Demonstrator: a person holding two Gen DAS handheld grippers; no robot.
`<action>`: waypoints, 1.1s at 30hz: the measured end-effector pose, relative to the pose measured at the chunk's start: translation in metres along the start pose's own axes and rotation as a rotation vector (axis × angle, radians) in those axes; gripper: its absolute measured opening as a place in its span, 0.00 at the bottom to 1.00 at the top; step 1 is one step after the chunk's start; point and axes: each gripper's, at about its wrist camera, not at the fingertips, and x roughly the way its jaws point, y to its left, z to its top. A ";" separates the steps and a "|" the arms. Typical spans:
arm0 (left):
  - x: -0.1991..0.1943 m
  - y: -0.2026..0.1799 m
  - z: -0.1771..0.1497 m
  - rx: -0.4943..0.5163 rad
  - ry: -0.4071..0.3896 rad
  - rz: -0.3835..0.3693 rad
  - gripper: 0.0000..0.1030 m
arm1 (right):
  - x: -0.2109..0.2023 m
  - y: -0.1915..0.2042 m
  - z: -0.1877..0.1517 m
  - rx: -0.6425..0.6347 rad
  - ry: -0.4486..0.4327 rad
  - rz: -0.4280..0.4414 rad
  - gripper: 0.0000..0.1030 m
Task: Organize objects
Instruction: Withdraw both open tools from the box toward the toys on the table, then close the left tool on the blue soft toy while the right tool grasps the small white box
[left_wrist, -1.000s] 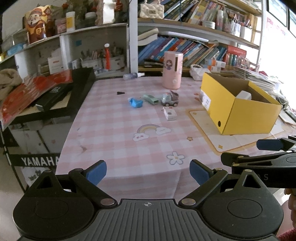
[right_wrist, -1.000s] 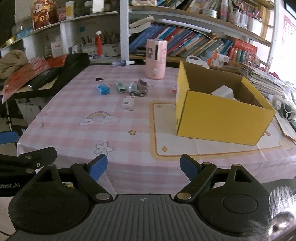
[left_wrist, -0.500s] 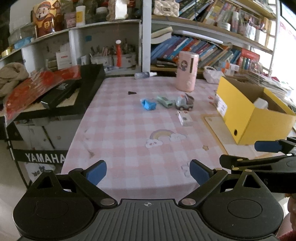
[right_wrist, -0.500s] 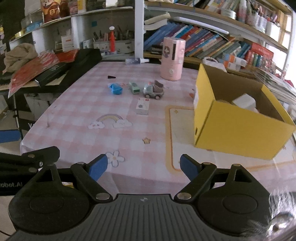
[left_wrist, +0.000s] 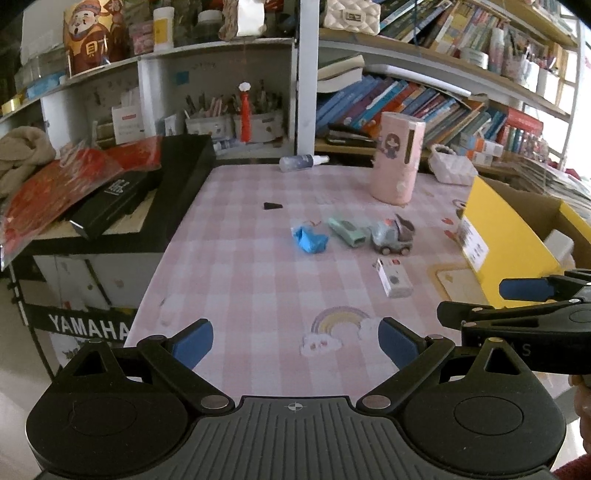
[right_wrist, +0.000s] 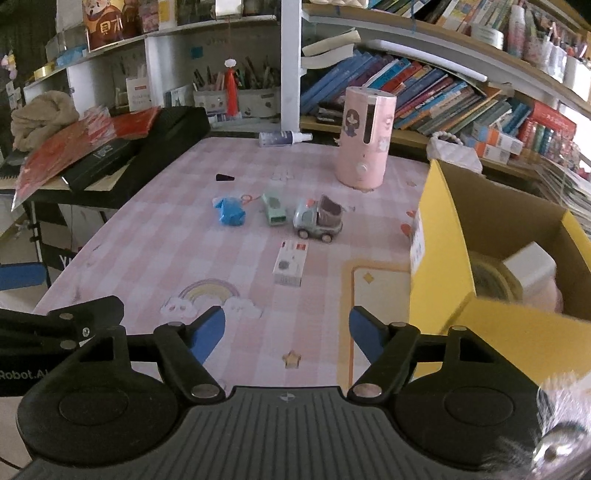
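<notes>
Toy truck (right_wrist: 317, 221) beside yellow box (right_wrist: 439, 258) | left hand-held gripper (left_wrist: 295, 341) wide, empty | right hand-held gripper (right_wrist: 287, 332) closing, empty

- On the surface (right_wrist: 155, 236), a row runs left to right: crumpled toy (right_wrist: 229, 211), small car (right_wrist: 274, 209), toy truck (right_wrist: 317, 221)
- Small box (right_wrist: 291, 263) lies in front of the truck
- Cylindrical container (right_wrist: 364, 140) stands behind the row
- Open carton (right_wrist: 443, 266) sits at the right, holding a tape roll (right_wrist: 495, 284)
- Bookshelf (right_wrist: 424, 88) rises behind the surface
</notes>
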 end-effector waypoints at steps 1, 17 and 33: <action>0.004 0.000 0.003 -0.002 0.002 0.004 0.95 | 0.004 -0.001 0.003 -0.001 0.002 0.003 0.70; 0.086 -0.002 0.057 -0.004 0.049 0.049 0.93 | 0.087 -0.013 0.044 -0.068 0.081 0.087 0.55; 0.194 -0.018 0.089 -0.037 0.151 0.044 0.79 | 0.146 -0.017 0.046 -0.101 0.178 0.109 0.47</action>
